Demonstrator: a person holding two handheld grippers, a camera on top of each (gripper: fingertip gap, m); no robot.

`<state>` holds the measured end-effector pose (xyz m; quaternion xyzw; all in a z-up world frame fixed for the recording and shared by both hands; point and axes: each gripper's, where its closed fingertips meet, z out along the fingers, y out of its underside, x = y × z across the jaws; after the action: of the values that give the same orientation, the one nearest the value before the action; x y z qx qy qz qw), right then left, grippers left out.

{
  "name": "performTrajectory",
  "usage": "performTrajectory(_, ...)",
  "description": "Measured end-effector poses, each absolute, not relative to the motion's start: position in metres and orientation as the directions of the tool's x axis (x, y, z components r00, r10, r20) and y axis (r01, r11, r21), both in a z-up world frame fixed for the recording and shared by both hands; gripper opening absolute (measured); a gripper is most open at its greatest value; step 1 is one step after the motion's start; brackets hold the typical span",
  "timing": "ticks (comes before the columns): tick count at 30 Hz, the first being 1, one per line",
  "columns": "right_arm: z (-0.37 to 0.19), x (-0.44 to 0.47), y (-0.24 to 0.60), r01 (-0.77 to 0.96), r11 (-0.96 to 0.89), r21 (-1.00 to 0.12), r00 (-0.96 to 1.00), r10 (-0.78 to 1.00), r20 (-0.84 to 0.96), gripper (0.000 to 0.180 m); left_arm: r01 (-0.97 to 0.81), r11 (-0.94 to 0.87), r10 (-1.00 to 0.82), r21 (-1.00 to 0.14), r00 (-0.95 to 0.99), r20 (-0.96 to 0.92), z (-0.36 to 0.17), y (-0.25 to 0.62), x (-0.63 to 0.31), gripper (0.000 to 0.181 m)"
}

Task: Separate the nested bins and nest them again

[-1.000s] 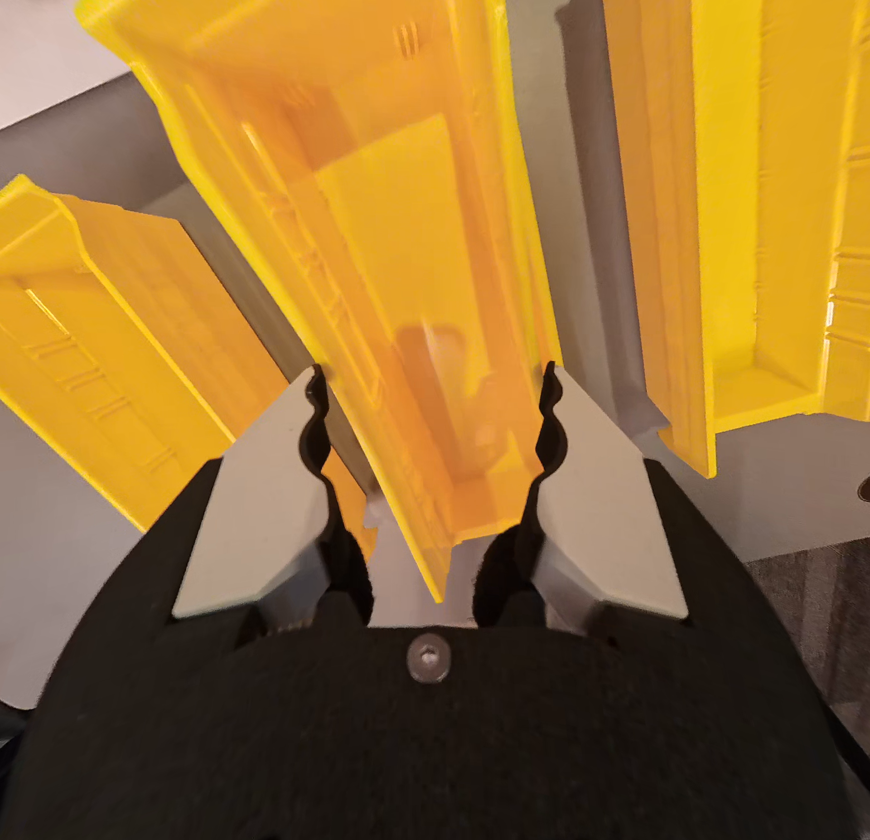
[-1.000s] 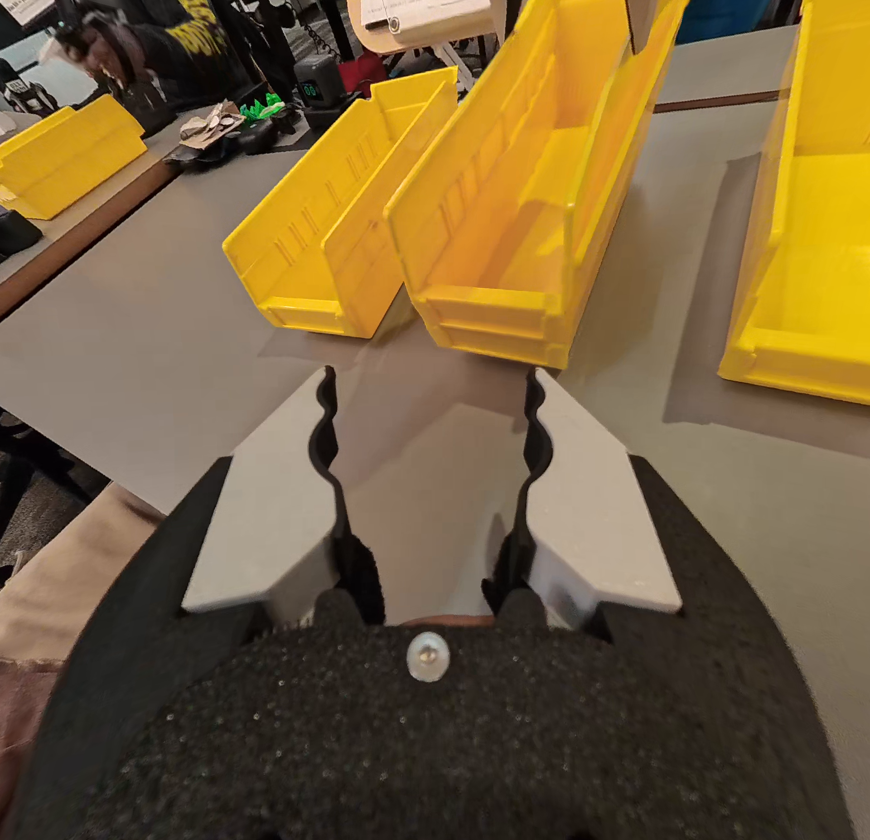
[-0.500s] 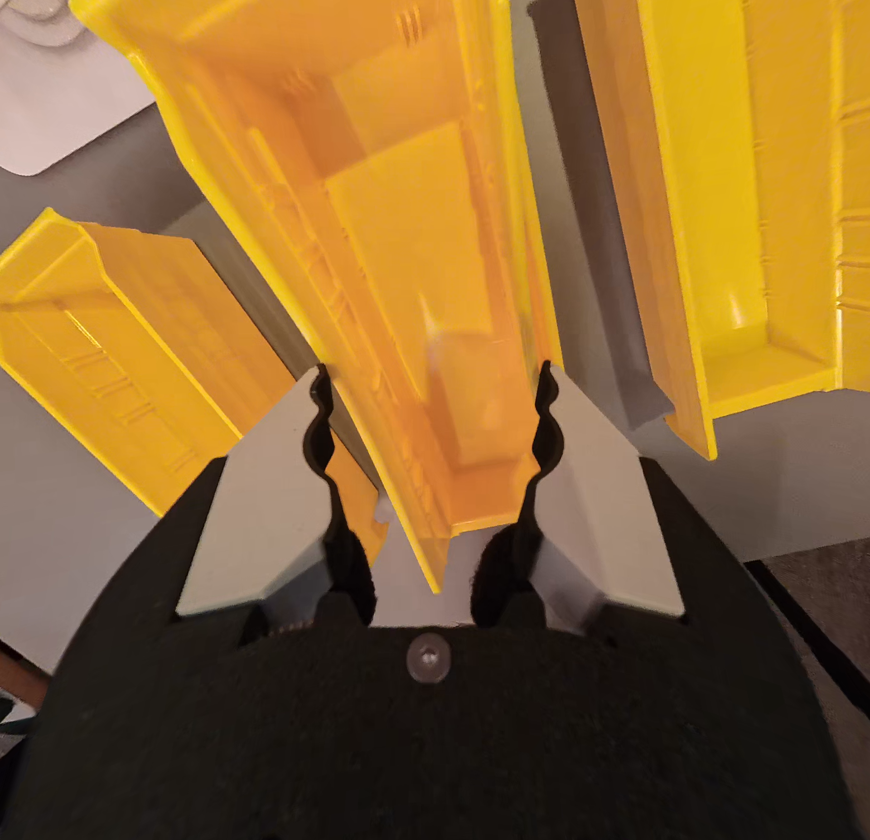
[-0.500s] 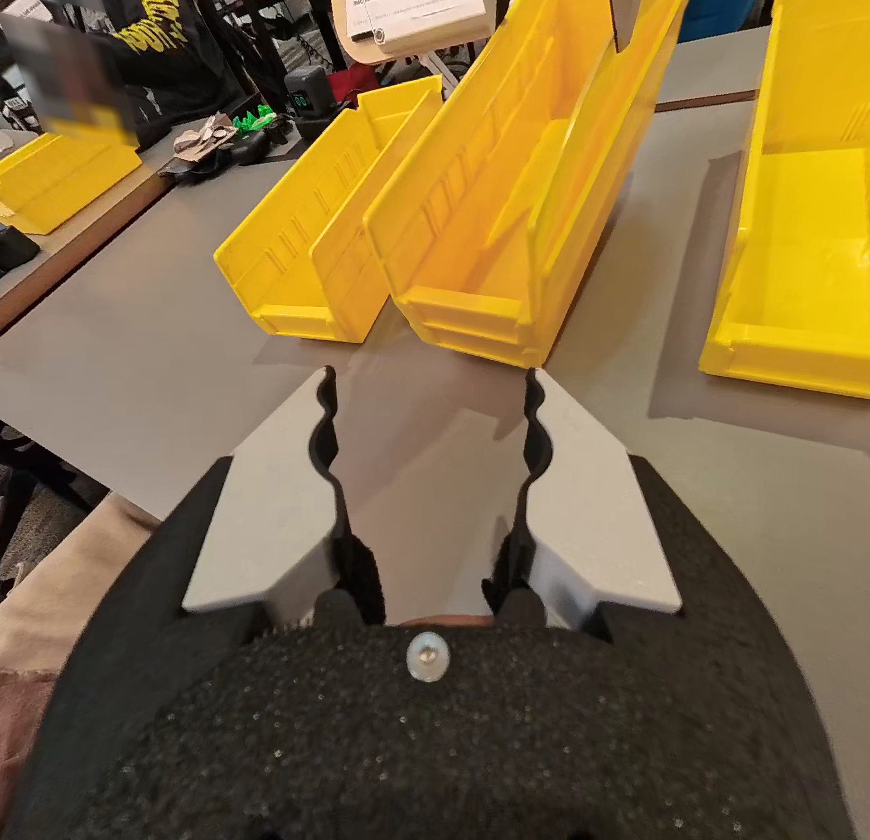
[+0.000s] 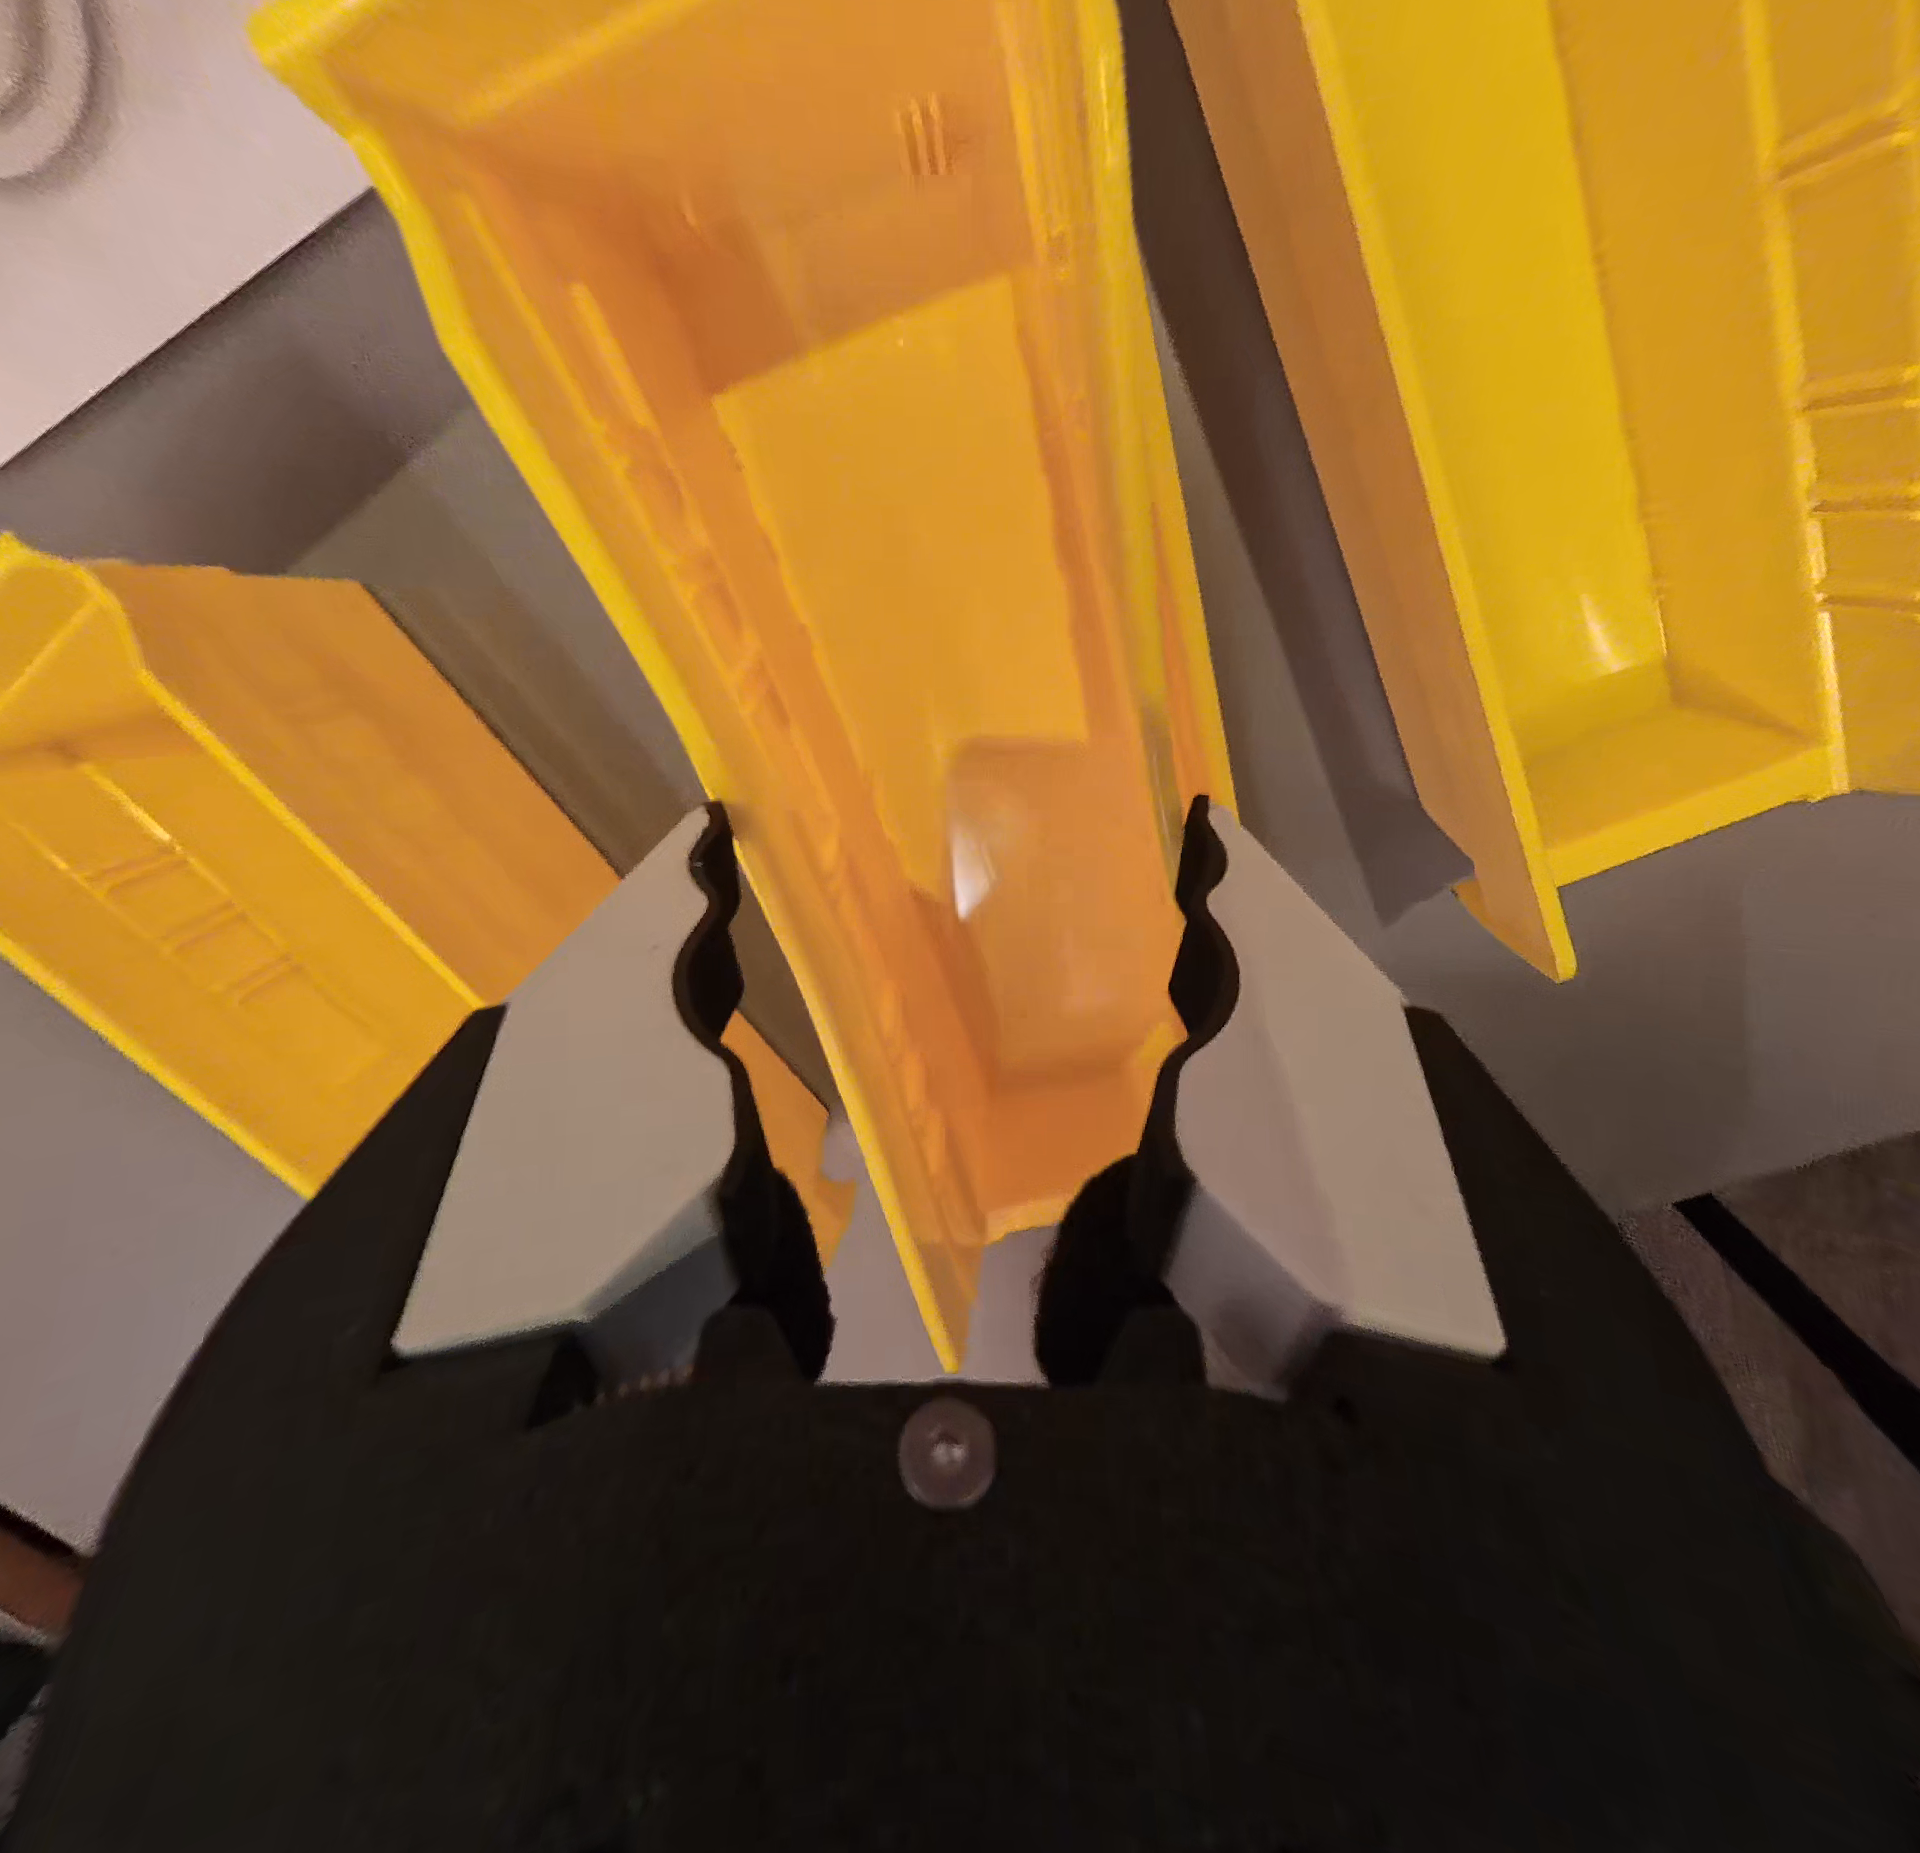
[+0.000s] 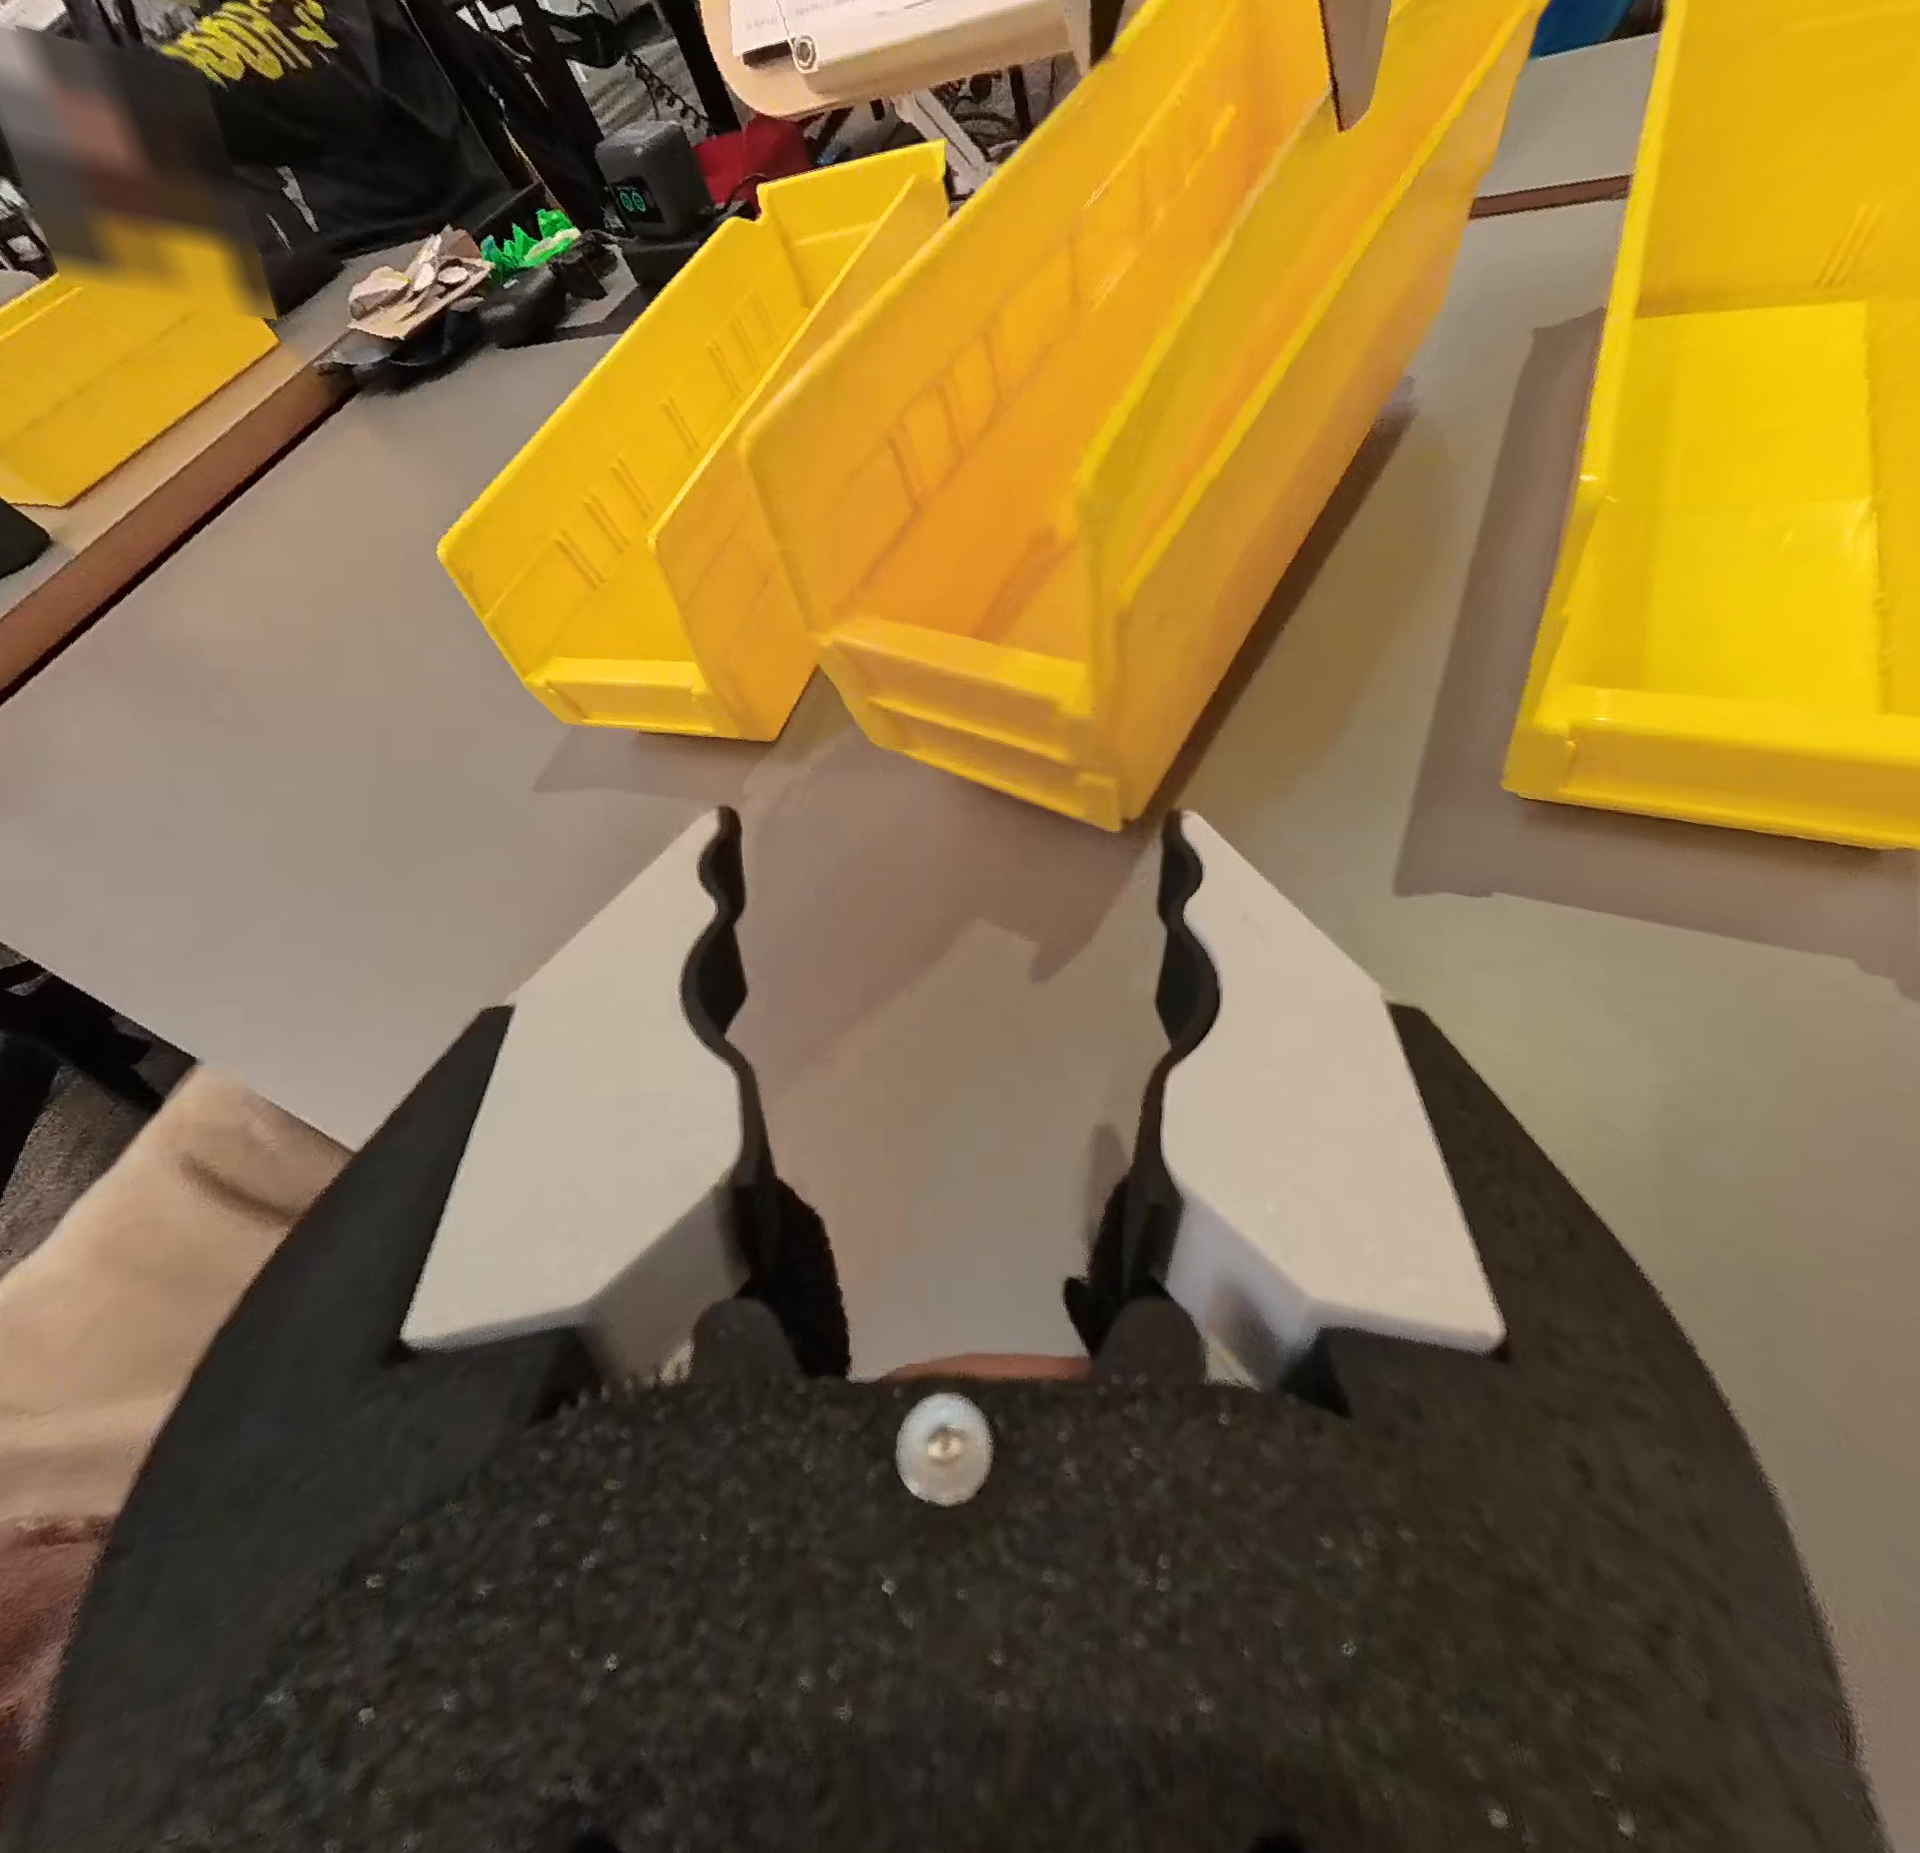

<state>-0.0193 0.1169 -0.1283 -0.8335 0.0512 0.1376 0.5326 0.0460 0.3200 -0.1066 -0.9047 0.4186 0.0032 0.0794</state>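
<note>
- Yellow middle bin (image 6: pixel 997 515) hung tilted over the grey tabletop (image 6: pixel 312 764), its far end wall clamped in the left hand-held gripper (image 5: pixel 961 837).
- Right hand-held gripper (image 6: pixel 951 837) sat spread, empty, at 6 o'clock.
- Two more bins lay at 9 o'clock (image 6: pixel 634 515) and 3 o'clock (image 6: pixel 1745 515).

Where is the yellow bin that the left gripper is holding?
In the right wrist view, the held yellow bin is tilted in the middle of the grey table, between a smaller yellow bin and a wide yellow bin.
</note>
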Motion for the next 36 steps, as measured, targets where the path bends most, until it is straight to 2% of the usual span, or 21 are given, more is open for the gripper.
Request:
performTrajectory(9, -0.127, 0.004, 0.125, -0.196, -0.399, -0.896, 0.972, 0.040, -0.230, 0.079, -0.759, -0.646, -0.763, -0.080, 0.645, 0.038, -0.100, 0.312, 0.038, 0.083)
performTrajectory(13, -0.113, 0.028, 0.138, -0.190, -0.330, -0.925, 0.979, 0.001, -0.202, 0.065, -0.797, -0.592, -0.800, -0.118, 0.599, -0.028, -0.092, 0.316, 0.037, 0.084)
performTrajectory(15, -0.113, 0.034, 0.139, -0.258, -0.319, -0.912, 0.964, -0.021, -0.266, 0.059, -0.798, -0.586, -0.802, -0.137, 0.596, -0.043, -0.095, 0.314, 0.033, 0.084)
performTrajectory(18, -0.103, 0.035, 0.148, -0.343, -0.258, -0.903, 0.938, -0.044, -0.343, 0.053, -0.796, -0.597, -0.799, -0.097, 0.601, -0.014, -0.100, 0.303, 0.023, 0.084)
performTrajectory(24, -0.114, 0.022, 0.154, -0.298, -0.285, -0.911, 0.954, -0.071, -0.290, 0.051, -0.751, -0.651, -0.757, -0.109, 0.653, 0.024, -0.091, 0.308, 0.019, 0.085)
performTrajectory(30, -0.093, 0.033, 0.167, -0.369, -0.191, -0.910, 0.929, -0.109, -0.354, 0.052, -0.735, -0.668, -0.739, -0.115, 0.674, -0.019, -0.092, 0.316, 0.016, 0.085)
performTrajectory(33, -0.099, 0.039, 0.188, -0.342, -0.226, -0.912, 0.937, -0.159, -0.312, 0.051, -0.740, -0.664, -0.742, -0.111, 0.670, -0.021, -0.095, 0.311, 0.020, 0.085)
performTrajectory(34, -0.111, 0.039, 0.196, -0.310, -0.297, -0.903, 0.947, -0.181, -0.265, 0.049, -0.738, -0.667, -0.741, -0.099, 0.671, -0.011, -0.097, 0.308, 0.021, 0.084)
performTrajectory(36, -0.130, 0.040, 0.204, -0.245, -0.384, -0.890, 0.960, -0.224, -0.168, 0.033, -0.748, -0.657, -0.750, -0.093, 0.661, -0.020, -0.099, 0.304, 0.024, 0.083)
